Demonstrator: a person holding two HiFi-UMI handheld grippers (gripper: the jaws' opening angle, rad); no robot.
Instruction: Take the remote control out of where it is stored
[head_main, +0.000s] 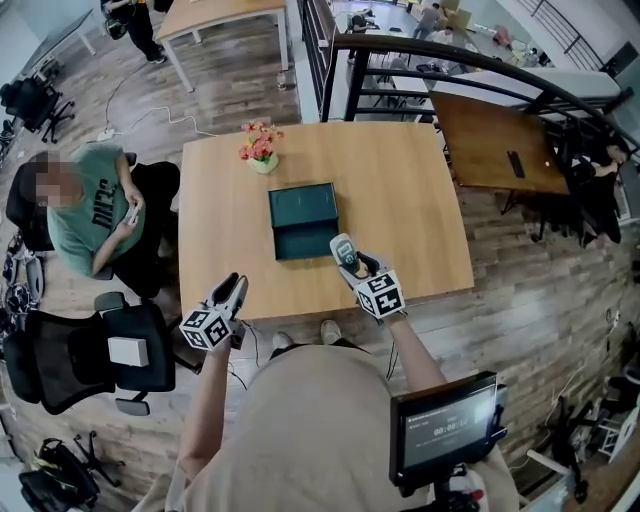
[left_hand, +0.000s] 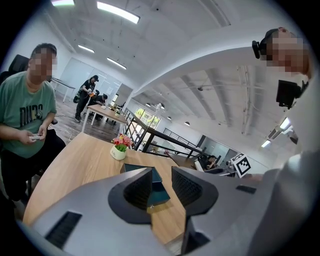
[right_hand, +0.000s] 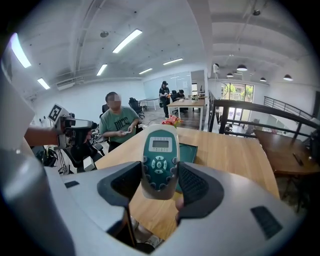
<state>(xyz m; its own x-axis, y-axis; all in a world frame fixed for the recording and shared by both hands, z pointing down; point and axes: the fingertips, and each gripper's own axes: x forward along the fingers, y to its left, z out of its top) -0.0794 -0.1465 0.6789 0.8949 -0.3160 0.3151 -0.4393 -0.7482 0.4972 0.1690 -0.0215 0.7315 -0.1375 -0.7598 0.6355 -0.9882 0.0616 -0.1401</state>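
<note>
A white and teal remote control (head_main: 344, 249) (right_hand: 158, 158) stands between the jaws of my right gripper (head_main: 352, 263) (right_hand: 159, 181), which is shut on its lower half above the table's near edge. Just beyond it lies an open teal box (head_main: 303, 220) (right_hand: 188, 151) on the wooden table (head_main: 400, 190). My left gripper (head_main: 231, 297) (left_hand: 161, 185) hovers at the table's front left edge, open, with nothing between its fingers. Through its gap I see the teal box (left_hand: 159, 192) further along the table.
A small pot of flowers (head_main: 261, 148) (left_hand: 119, 146) stands at the table's far side. A seated person (head_main: 92, 212) and a black office chair (head_main: 95, 355) are to the left. A second wooden table (head_main: 500, 150) and a dark railing (head_main: 330, 60) lie beyond.
</note>
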